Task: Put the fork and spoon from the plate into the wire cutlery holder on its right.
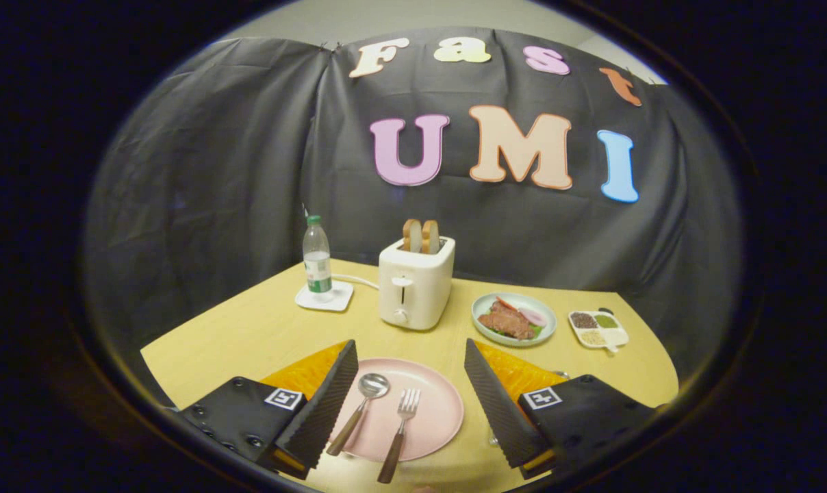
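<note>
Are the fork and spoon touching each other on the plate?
Apart. The gripper view shows the spoon and fork side by side on the pink plate, with bare plate between them. The open gripper holds neither.

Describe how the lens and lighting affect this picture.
Gripper view: fisheye bends the table edge; light is soft and dim; the toaster, fork and spoon look sharp on the pink plate; the open gripper looms large.
</note>
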